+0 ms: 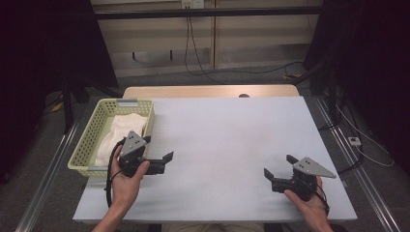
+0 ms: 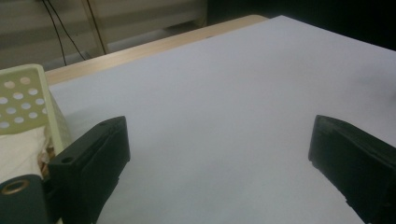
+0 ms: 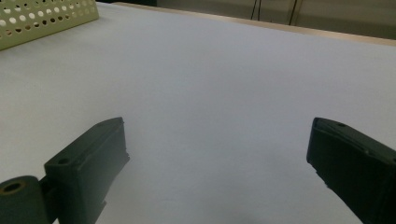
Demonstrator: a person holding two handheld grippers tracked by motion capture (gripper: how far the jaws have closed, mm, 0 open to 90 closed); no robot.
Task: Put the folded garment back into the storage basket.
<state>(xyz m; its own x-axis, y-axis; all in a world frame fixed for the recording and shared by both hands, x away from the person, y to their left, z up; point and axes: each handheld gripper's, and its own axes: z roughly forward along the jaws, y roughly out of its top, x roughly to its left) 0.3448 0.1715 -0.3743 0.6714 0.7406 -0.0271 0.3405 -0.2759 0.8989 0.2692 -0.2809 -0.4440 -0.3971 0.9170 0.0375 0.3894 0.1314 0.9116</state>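
My left gripper point(image 1: 157, 148) is held low over the white table point(image 1: 232, 135), just right of a pale yellow perforated basket point(image 1: 91, 134). It is open with nothing between its jaws. A folded white cloth point(image 1: 121, 129) lies inside the basket. In the left gripper view, the gripper point(image 2: 219, 154) points across bare table, with the basket point(image 2: 23, 98) and the cloth point(image 2: 18, 149) at the left edge. My right gripper point(image 1: 279, 166) sits open near the table's front right, aimed left. The right gripper view has the open gripper point(image 3: 217, 158) over bare table and the basket point(image 3: 42, 16) far off.
A strip of wooden tabletop point(image 1: 208, 91) runs along the far edge of the white surface. Cables point(image 1: 193, 53) hang by the cabinets behind the table. Dark stands point(image 1: 67, 92) rise at both sides.
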